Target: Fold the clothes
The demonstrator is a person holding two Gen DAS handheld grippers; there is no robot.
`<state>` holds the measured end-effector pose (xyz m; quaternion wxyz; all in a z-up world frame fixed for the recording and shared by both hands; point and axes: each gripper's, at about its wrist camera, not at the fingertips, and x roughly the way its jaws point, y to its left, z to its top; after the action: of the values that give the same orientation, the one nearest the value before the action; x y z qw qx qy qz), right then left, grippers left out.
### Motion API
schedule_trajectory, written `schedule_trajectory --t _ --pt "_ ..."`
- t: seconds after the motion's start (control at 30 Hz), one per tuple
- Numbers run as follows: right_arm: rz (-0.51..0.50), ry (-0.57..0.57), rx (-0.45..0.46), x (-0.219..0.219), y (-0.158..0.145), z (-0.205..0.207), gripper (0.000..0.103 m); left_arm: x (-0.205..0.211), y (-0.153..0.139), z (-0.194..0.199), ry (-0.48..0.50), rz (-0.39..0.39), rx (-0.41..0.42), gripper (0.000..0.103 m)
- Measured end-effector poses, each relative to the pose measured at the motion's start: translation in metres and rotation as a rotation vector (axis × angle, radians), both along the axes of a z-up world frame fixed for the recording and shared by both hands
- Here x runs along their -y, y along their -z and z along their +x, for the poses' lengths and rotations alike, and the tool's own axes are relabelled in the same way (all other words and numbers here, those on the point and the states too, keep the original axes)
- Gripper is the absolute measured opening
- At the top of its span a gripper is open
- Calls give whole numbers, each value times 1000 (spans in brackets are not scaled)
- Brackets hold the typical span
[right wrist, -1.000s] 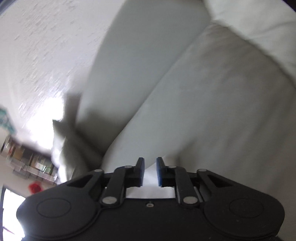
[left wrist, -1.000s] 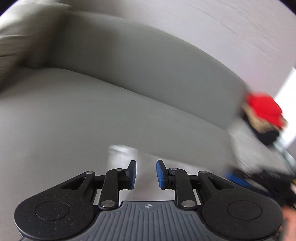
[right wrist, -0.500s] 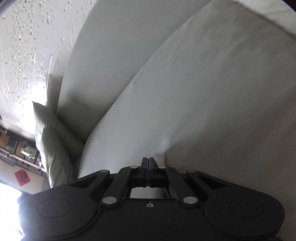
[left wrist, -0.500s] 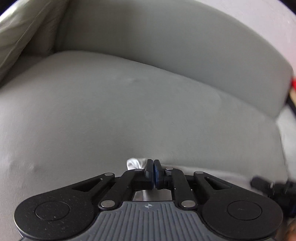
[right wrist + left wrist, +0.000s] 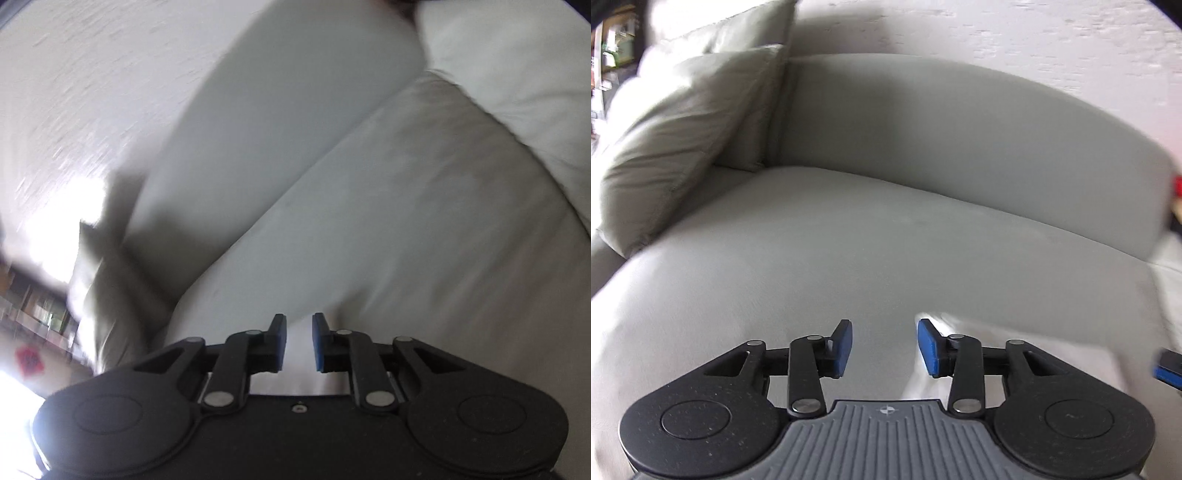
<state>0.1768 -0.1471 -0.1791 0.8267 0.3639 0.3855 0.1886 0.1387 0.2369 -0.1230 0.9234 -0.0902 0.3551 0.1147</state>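
Left gripper released, fingers spread above the sofa seat; a blurred white garment lies on the seat near its right front edge, beside the right finger. Right gripper parted, empty, with pale cloth just below.

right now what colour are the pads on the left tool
Blue pads, on a black left tool; clearest in the left wrist view.

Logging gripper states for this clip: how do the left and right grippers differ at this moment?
The left gripper is spread wide; the right gripper shows a narrower gap. The left gripper has a ribbed grey body, the right gripper's is plain black. White cloth lies beside the left gripper's right finger, but directly between the right gripper's fingers. Both are open, gripping nothing, above the grey sofa.
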Motion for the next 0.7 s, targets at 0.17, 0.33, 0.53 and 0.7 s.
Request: schedule_trajectory --t 0.17,0.33,0.53,0.7 --pt "-66 -213 21 -21 -12 -51 18 24 -2 -43 126 -75 -50 37" --pt "-208 -306 74 -44 -17 -91 18 51 11 -82 193 13 -128 38" --pt "-513 -362 172 -61 -35 -140 17 47 16 -128 160 86 -157 44" --pt "-441 -279 171 -24 -47 -170 24 34 12 -163 137 42 -118 37"
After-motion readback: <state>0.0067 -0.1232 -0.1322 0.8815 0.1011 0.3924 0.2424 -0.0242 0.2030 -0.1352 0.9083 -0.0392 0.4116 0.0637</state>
